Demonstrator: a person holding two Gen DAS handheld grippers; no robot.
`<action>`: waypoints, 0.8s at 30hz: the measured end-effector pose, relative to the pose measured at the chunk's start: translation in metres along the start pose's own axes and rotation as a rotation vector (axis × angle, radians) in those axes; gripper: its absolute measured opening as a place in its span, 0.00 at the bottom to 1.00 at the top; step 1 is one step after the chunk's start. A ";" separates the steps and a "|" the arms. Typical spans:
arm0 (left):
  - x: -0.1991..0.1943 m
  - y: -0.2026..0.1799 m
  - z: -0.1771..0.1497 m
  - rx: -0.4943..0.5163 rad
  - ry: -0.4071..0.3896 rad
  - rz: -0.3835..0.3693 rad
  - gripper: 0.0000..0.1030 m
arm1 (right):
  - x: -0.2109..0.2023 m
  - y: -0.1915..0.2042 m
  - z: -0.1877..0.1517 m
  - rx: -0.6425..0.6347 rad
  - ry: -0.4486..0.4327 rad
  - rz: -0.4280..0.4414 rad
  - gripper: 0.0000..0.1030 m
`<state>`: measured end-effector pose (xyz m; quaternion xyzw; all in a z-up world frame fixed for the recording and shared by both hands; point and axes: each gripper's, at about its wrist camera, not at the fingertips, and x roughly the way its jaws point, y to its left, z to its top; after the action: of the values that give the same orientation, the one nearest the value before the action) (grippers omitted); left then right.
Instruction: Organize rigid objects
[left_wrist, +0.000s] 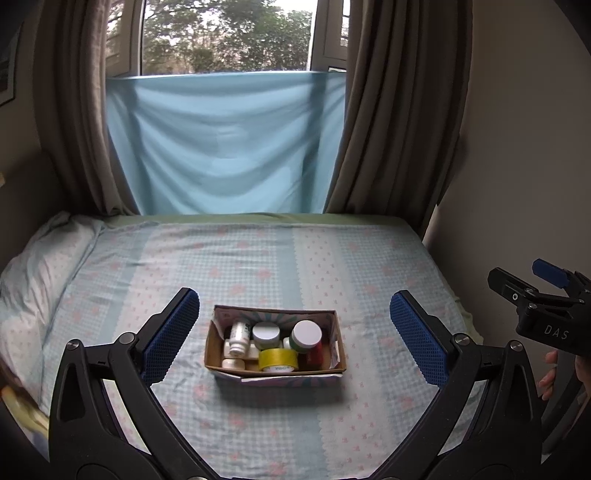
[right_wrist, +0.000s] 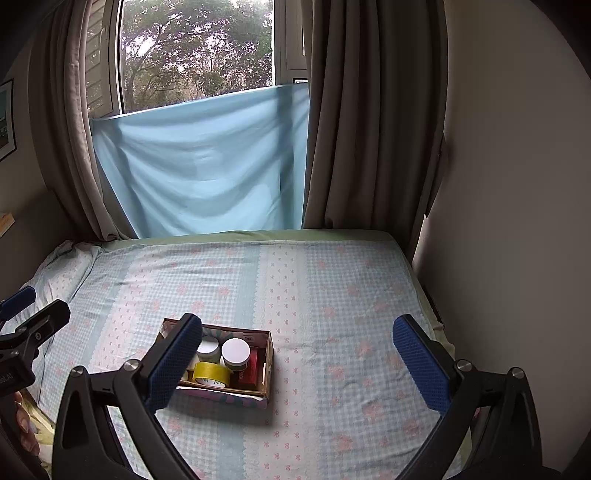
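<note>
Bed (left_wrist: 258, 258): fills the scene, under a blue checked sheet with pink flowers; a pillow (left_wrist: 40, 266) lies at the far left.
Window side: a light blue cloth (left_wrist: 225, 144) hangs at the far edge between brown curtains (left_wrist: 399, 110).
Cardboard box (left_wrist: 275, 373): sits on the sheet, near centre, with bare sheet on every side of it.
Box contents: a yellow tape roll (left_wrist: 277, 360) at the near side, two white-lidded jars (left_wrist: 306, 334) behind it, a white bottle (left_wrist: 238, 336) lying at the left, something red (left_wrist: 314, 356) at the right.
Left gripper (left_wrist: 295, 336): jaws spread wide, holding nothing, above the bed with the box between the fingers.
Right gripper (right_wrist: 299, 365): jaws wide apart, holding nothing; its left finger overlaps the box's left end in its own view.
</note>
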<state>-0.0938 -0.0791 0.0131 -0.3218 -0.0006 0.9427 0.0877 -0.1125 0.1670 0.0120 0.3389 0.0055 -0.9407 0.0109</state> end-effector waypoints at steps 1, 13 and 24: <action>0.000 0.000 0.000 0.000 -0.001 0.000 1.00 | 0.000 0.000 0.000 0.001 0.000 -0.001 1.00; -0.002 -0.004 0.001 0.015 -0.019 0.020 1.00 | 0.002 0.002 -0.001 0.007 -0.003 -0.006 1.00; -0.003 0.003 -0.002 -0.032 -0.041 0.001 1.00 | 0.003 0.005 0.001 0.008 -0.003 -0.007 1.00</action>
<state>-0.0906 -0.0827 0.0134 -0.3039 -0.0174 0.9490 0.0819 -0.1149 0.1623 0.0110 0.3377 0.0032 -0.9412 0.0062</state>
